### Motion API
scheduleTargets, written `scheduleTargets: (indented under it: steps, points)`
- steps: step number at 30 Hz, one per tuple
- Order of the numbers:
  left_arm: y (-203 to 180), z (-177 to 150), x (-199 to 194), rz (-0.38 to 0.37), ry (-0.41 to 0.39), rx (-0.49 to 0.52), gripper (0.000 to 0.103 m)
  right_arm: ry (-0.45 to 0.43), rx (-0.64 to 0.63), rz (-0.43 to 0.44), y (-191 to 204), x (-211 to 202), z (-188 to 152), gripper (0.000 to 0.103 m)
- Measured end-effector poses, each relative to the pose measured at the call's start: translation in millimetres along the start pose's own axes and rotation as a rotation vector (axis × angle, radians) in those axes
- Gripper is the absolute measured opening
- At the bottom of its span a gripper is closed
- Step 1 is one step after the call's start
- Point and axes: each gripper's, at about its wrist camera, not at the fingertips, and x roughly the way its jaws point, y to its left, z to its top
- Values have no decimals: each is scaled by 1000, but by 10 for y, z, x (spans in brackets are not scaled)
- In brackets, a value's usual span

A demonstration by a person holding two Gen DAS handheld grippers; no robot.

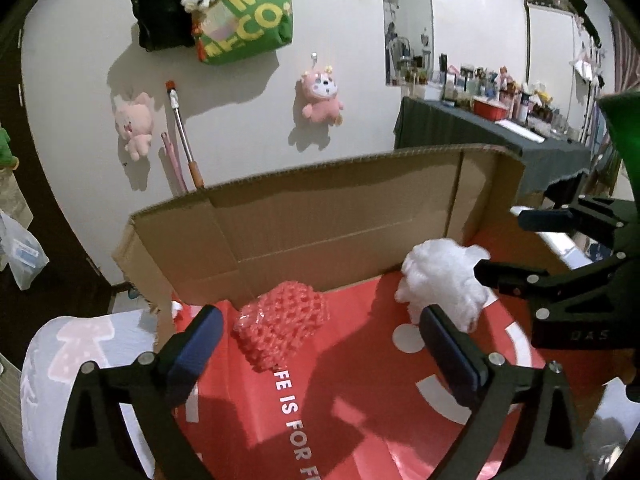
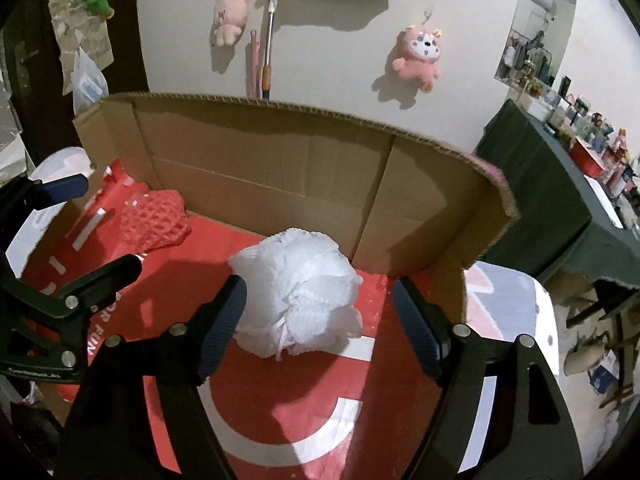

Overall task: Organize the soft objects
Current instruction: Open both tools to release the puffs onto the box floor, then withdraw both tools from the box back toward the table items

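A red foam net (image 1: 282, 326) lies on the red printed sheet (image 1: 360, 400) inside an open cardboard box (image 1: 340, 216). My left gripper (image 1: 324, 344) hovers just before the net with its jaws wide open, neither pad touching it. A white fluffy mesh ball (image 2: 298, 296) rests on the same sheet (image 2: 280, 392) near the box's back wall (image 2: 280, 168). My right gripper (image 2: 320, 308) stands open around the ball; the right pad is clear of it and the left pad is close beside it. Each gripper shows in the other's view: right gripper (image 1: 524, 246), left gripper (image 2: 90, 230). The red net (image 2: 154, 220) lies at the left.
The box sits on a white cloth with pink mushroom print (image 1: 80, 344). Behind it on the wall hang pink plush toys (image 1: 322, 96), a green tote bag (image 1: 248, 12) and a rod (image 1: 184, 136). A dark-clothed table (image 1: 480, 136) crowded with bottles stands at the right.
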Motion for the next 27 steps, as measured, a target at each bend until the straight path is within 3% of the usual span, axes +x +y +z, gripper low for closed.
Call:
scheduleTargets:
  steps: [13, 24, 27]
  points:
    - [-54, 42, -986, 3, -161, -62, 103, -151, 24, 17, 62, -953, -127, 78]
    - [-208, -158, -1797, 21, -297, -31, 103, -308, 30, 14, 130, -1861, -471, 81]
    - [-259, -261, -1965, 30, -328, -32, 103, -343, 11, 10, 192, -2047, -608, 89]
